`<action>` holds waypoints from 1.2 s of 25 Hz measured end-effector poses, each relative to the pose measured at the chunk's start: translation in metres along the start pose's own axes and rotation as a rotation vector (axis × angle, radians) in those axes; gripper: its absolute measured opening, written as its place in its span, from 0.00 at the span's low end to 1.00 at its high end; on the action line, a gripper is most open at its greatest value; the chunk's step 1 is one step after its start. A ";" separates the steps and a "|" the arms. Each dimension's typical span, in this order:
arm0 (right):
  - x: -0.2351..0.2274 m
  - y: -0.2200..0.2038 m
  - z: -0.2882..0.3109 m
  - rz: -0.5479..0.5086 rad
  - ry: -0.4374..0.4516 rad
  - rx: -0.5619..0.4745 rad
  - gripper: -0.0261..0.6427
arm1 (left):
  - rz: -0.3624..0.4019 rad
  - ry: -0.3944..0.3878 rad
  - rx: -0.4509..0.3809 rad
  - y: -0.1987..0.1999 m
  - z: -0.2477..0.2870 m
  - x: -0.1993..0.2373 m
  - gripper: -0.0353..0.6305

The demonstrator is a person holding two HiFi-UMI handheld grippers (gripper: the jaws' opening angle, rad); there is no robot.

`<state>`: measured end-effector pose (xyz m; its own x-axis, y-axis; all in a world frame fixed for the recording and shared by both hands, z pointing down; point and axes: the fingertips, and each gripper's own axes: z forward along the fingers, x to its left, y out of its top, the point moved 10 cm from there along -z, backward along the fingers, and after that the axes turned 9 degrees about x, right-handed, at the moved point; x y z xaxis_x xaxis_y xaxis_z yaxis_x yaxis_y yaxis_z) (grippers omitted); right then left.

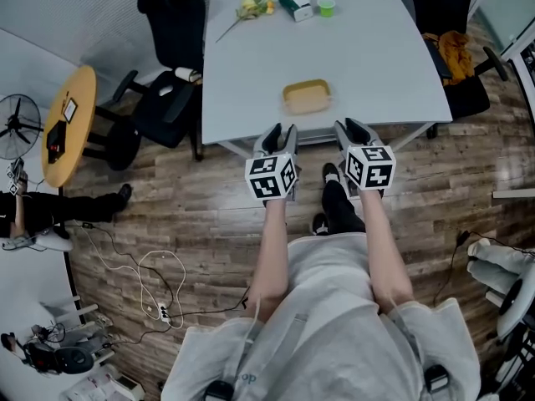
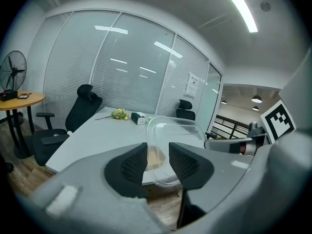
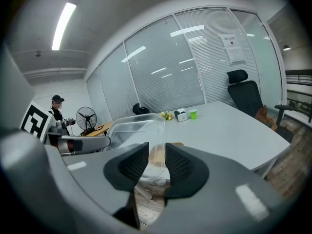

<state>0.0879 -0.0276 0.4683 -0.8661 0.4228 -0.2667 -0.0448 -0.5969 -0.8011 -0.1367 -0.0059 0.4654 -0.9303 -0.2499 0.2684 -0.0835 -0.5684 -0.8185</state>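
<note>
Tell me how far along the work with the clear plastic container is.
Done: the clear plastic container is up in the air at the near edge of the table. In hand: the left hand-held gripper and right hand-held gripper are each shut on its rim. Left: it is not set on anything; the yellow tray on the table lies uncovered.
</note>
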 end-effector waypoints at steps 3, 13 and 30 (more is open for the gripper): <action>0.006 0.002 0.001 -0.003 0.006 -0.008 0.20 | -0.002 0.002 -0.005 0.000 -0.005 0.004 0.26; 0.015 0.009 0.003 0.002 0.012 -0.024 0.19 | 0.004 0.004 -0.011 0.007 -0.013 0.011 0.26; 0.002 0.015 0.005 0.011 0.015 -0.029 0.19 | 0.011 -0.001 -0.010 0.012 -0.003 0.005 0.26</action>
<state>0.0824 -0.0393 0.4583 -0.8588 0.4265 -0.2838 -0.0200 -0.5815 -0.8133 -0.1438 -0.0123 0.4553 -0.9308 -0.2571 0.2600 -0.0768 -0.5578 -0.8264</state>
